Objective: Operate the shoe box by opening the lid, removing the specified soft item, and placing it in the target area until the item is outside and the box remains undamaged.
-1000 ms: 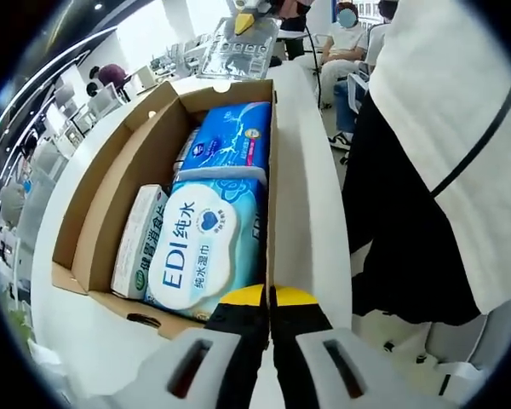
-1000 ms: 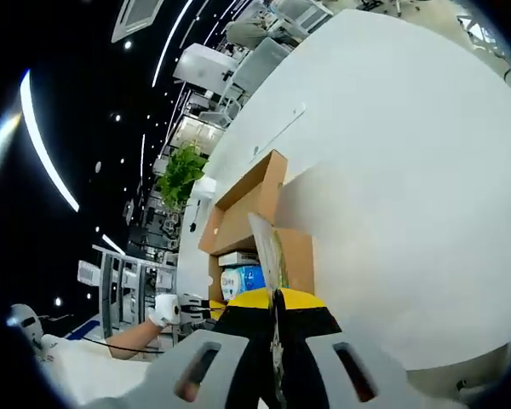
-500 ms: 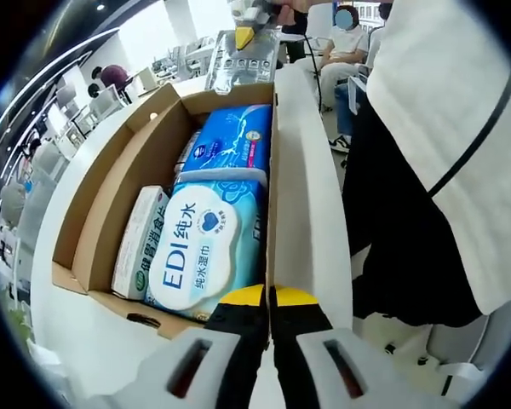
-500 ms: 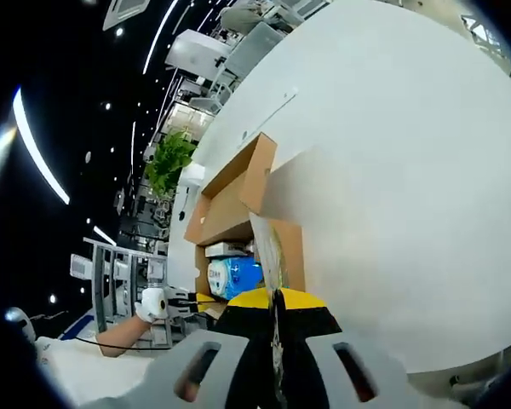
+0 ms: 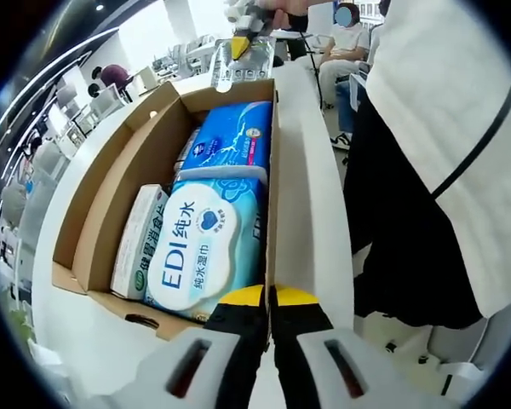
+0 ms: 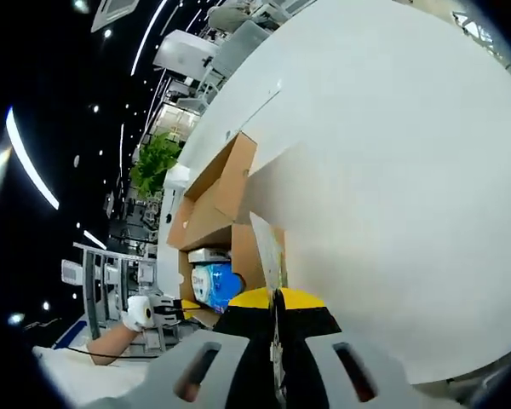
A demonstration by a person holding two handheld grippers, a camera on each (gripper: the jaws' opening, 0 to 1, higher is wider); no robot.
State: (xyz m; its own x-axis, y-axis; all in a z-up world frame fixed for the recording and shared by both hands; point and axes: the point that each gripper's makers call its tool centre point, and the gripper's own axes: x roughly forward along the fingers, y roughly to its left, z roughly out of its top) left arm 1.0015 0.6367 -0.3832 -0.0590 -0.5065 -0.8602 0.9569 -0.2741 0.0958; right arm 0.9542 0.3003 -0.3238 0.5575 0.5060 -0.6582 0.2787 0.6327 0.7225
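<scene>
The shoe box (image 5: 166, 183) sits open on the white tabletop (image 6: 392, 170), and both claws are clenched on its long raised lid flap (image 5: 311, 187): the left claw (image 5: 268, 300) pinches the near end of the flap's edge, the right claw (image 6: 275, 300) the other end. The soft wet-wipes pack (image 5: 206, 243) lies flat inside, just ahead and to the left of the left claw, its long axis running along the box. That puts the left claw nearer, I judge, once it lets go.
</scene>
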